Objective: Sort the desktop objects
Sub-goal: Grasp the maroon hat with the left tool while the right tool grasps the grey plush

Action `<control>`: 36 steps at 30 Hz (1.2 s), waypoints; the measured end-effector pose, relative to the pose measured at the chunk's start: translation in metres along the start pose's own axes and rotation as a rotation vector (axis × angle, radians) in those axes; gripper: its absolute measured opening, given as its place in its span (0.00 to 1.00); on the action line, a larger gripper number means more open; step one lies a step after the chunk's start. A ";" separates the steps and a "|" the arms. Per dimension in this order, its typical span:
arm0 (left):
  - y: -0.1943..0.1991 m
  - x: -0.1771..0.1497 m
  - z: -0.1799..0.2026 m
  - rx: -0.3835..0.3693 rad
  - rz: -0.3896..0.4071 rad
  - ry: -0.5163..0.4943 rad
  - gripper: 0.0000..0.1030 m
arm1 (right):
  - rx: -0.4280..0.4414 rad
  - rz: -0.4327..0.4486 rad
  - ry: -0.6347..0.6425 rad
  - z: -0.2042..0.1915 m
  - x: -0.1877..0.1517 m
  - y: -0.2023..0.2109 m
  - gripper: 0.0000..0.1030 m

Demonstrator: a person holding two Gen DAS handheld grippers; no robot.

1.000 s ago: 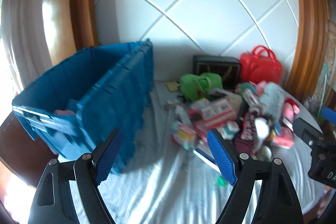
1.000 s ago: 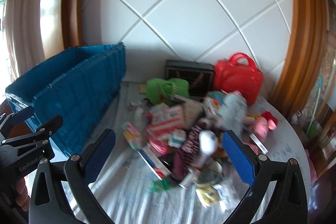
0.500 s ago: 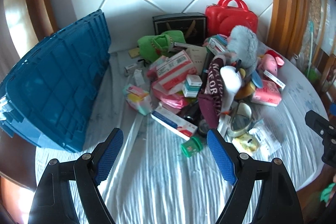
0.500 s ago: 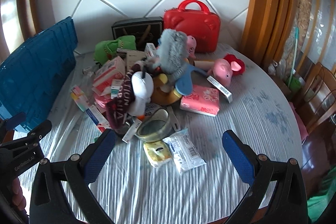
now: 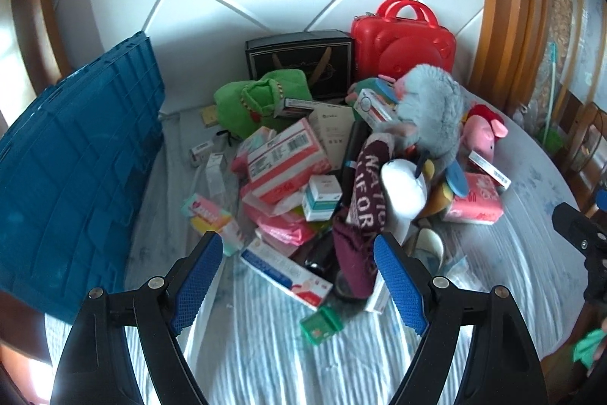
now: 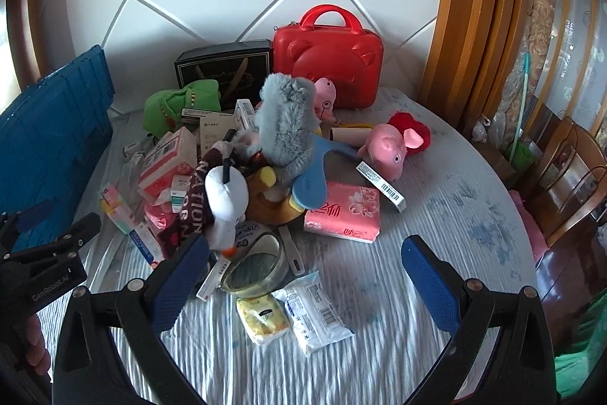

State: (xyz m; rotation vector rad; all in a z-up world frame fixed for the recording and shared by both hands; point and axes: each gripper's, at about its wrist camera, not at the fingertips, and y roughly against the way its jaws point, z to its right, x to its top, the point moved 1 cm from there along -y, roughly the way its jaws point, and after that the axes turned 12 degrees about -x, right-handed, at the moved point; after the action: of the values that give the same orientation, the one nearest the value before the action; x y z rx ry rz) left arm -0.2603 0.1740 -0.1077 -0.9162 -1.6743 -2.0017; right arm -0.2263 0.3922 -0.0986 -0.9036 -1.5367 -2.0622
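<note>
A heap of mixed objects lies on the round cloth-covered table [image 6: 436, 215]. It includes a grey plush [image 6: 288, 124], a white plush in a maroon scarf [image 6: 225, 200], a pink pig [image 6: 387, 147], a pink tissue pack [image 6: 343, 211] and pink cartons [image 5: 284, 158]. My left gripper [image 5: 296, 249] hovers open and empty over the heap's near edge, above a long toothpaste box [image 5: 284, 272] and a small green box [image 5: 320, 323]. My right gripper [image 6: 303, 249] is open and empty above a tape roll [image 6: 254, 272] and two wipe packets [image 6: 288, 314].
A blue crate [image 5: 76, 177] stands at the table's left. A red case [image 6: 328, 52] and a black box [image 5: 299, 59] stand against the padded wall, with a green plush [image 5: 261, 97] in front. Wooden chairs [image 6: 569, 177] are beyond the right table edge.
Both cameras have swung right and downward, away from the blue crate and onto the heap. Both grippers came closer to the objects and stayed open.
</note>
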 end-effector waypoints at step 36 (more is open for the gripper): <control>-0.236 0.050 0.001 0.093 -0.203 0.068 0.39 | 0.234 -0.118 0.051 -0.056 0.094 -0.246 0.70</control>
State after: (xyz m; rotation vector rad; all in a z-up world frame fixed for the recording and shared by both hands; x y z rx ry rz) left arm -0.4498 0.2338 -0.2441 -0.6623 -1.8696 -2.0366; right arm -0.4699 0.4190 -0.2100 -0.6832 -1.7960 -1.9145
